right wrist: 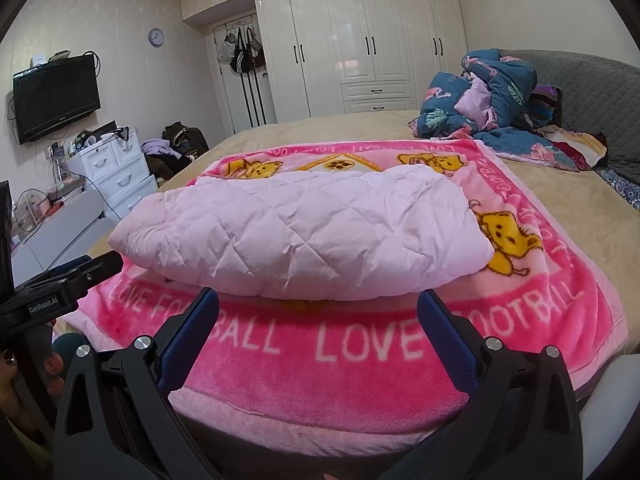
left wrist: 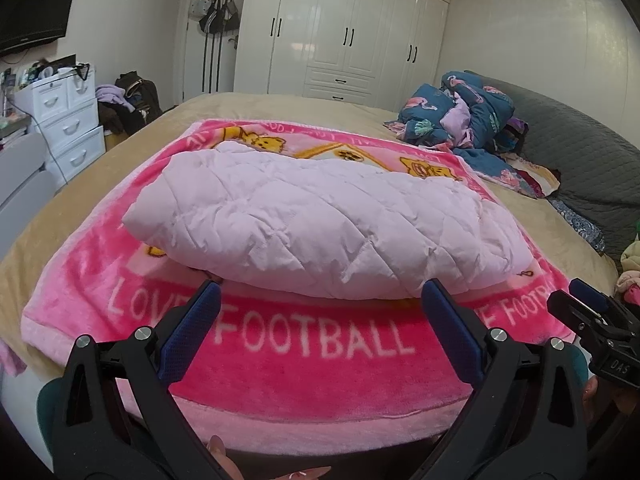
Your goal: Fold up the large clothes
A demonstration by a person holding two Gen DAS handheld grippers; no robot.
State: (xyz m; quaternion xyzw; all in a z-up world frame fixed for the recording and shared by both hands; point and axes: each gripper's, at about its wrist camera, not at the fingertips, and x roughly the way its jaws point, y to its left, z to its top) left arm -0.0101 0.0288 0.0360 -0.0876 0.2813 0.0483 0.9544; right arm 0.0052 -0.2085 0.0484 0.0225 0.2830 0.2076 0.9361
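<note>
A pale pink quilted garment lies folded into a thick bundle on a bright pink "LOVE FOOTBALL" blanket spread over the bed. My left gripper stands open just short of the bundle's near edge, nothing between its blue pads. My right gripper is open too, level with the same near edge and empty. In the left wrist view the right gripper's body shows at the far right. The left one's body appears at the left of the right wrist view.
A heap of blue flamingo bedding lies at the bed's far right, by a grey headboard. White drawers, clutter and a wall TV stand to the left. White wardrobes line the back wall.
</note>
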